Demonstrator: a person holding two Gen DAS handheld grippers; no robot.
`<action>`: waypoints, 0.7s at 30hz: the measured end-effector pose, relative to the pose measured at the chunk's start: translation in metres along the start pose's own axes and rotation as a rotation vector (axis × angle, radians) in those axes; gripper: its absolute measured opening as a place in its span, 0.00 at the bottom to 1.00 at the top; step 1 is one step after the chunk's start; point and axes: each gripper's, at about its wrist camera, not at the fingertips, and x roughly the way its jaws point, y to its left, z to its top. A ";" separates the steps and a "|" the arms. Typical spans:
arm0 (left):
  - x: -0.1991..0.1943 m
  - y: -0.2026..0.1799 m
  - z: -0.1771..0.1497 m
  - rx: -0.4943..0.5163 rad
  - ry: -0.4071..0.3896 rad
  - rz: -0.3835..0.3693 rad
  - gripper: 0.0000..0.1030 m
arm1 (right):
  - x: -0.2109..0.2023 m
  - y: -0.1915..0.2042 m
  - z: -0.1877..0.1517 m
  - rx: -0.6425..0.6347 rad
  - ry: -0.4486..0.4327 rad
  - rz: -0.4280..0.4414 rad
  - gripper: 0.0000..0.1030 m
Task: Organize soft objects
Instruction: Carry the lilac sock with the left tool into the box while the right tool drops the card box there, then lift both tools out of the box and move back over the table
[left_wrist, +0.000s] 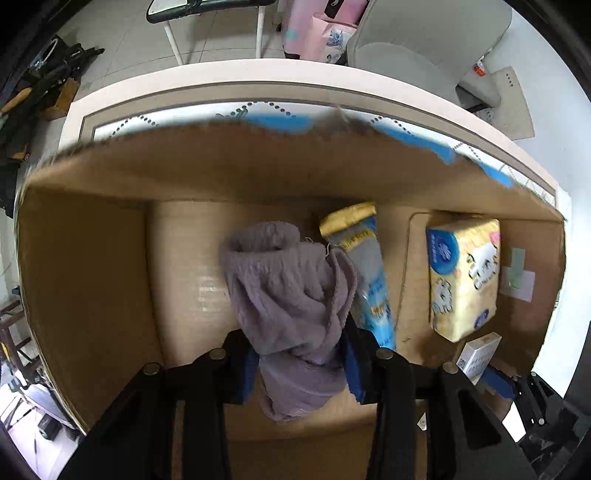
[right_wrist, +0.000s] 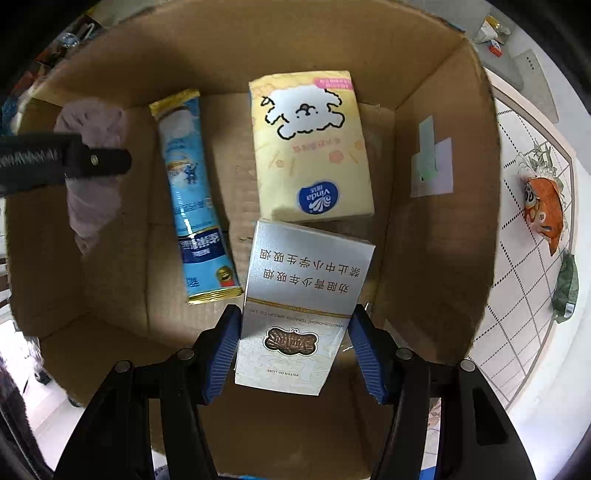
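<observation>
Clamped between the blue pads of the left gripper (left_wrist: 301, 363), a crumpled lavender fleece cloth (left_wrist: 291, 302) hangs inside the brown cardboard box (left_wrist: 85, 280). Beyond it on the box floor lie a long blue-and-gold sachet (left_wrist: 369, 273) and, further right, a yellow tissue pack (left_wrist: 463, 275).

From the right wrist, the right gripper (right_wrist: 295, 347) grasps a silver-white cigarette carton (right_wrist: 303, 302) by its sides, low in the same box. Its far edge sits just below the tissue pack (right_wrist: 310, 147), with the sachet (right_wrist: 194, 195) to the left. An orange snack packet (right_wrist: 545, 206) lies on the patterned tablecloth (right_wrist: 517, 332) outside.
</observation>
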 end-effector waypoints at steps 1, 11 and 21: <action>0.000 0.001 0.002 -0.006 0.007 0.008 0.37 | 0.002 0.002 0.002 0.001 0.014 -0.001 0.61; -0.023 0.003 -0.007 -0.015 -0.003 0.017 0.49 | -0.010 0.005 0.014 0.027 0.041 0.008 0.74; -0.053 0.007 -0.034 -0.017 -0.071 0.054 0.92 | -0.051 0.002 -0.005 0.073 -0.034 0.040 0.93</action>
